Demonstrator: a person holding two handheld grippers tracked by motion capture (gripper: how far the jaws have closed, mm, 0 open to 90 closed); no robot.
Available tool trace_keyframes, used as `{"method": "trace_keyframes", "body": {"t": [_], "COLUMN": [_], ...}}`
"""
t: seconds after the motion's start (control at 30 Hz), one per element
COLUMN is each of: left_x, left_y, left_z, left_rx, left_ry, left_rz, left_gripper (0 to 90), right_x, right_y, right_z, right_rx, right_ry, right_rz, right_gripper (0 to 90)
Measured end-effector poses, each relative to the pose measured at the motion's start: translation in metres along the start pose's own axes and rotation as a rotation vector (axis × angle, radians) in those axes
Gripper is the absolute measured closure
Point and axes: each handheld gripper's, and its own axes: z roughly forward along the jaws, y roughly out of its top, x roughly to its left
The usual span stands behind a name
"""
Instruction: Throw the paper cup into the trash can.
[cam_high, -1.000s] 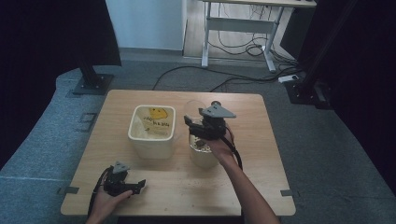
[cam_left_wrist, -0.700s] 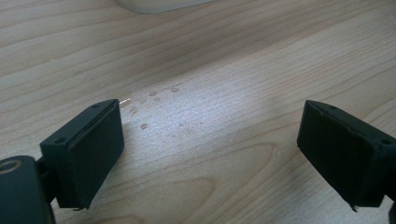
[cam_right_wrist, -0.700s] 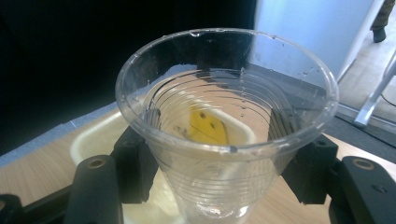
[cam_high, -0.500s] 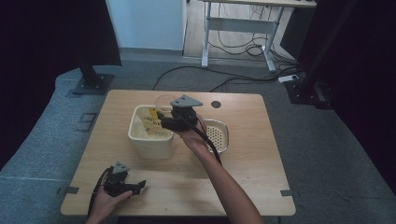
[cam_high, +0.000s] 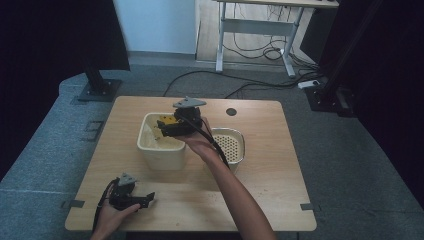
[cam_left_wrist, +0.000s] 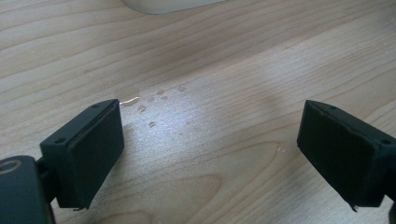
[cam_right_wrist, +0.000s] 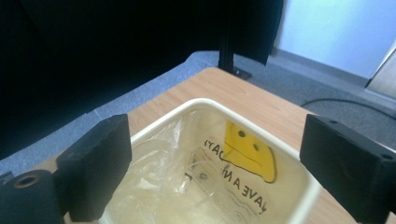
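A cream bin stands mid-table, lined with a clear plastic bag that bears a yellow smiley face and black lettering. My right gripper hovers over the bin's far side, open, with nothing between its jaws. A cream perforated strainer sits just right of the bin, beside the person's right hand. Near the table's front left corner, my left gripper rests low over the wood, open and empty.
Small water drops lie on the wooden table ahead of the left gripper. A dark round grommet is set in the far edge. Cables and desk legs are on the floor beyond.
My right gripper has swung left from above the strainer to above the bin, and the strainer is now uncovered. The left gripper has stayed put.
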Motion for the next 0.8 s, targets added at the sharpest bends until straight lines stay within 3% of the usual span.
{"method": "trace_keyframes", "body": {"t": [0.27, 0.37, 0.53, 0.8], "left_x": [-0.001, -0.001, 0.0, 0.0], "left_y": [0.001, 0.003, 0.003, 0.004], "left_z": [0.001, 0.0, 0.0, -0.001], "left_rx": [-0.003, -0.011, -0.011, -0.02], "left_ry": [0.001, 0.002, 0.006, 0.006], "left_rz": [0.001, -0.005, -0.008, -0.014], "left_gripper": [7.2, 7.2, 7.2, 7.3], "right_x": [-0.016, -0.024, -0.04, -0.056], "right_y": [-0.022, -0.036, -0.064, -0.13], "right_z": [-0.06, -0.085, -0.125, -0.191], "right_rx": [-0.081, -0.096, -0.128, -0.164], "right_ry": [-0.001, -0.036, -0.074, -0.157], "right_rz": [0.0, -0.014, -0.013, 0.0], "right_gripper": [16.4, 17.5, 19.7, 22.1]}}
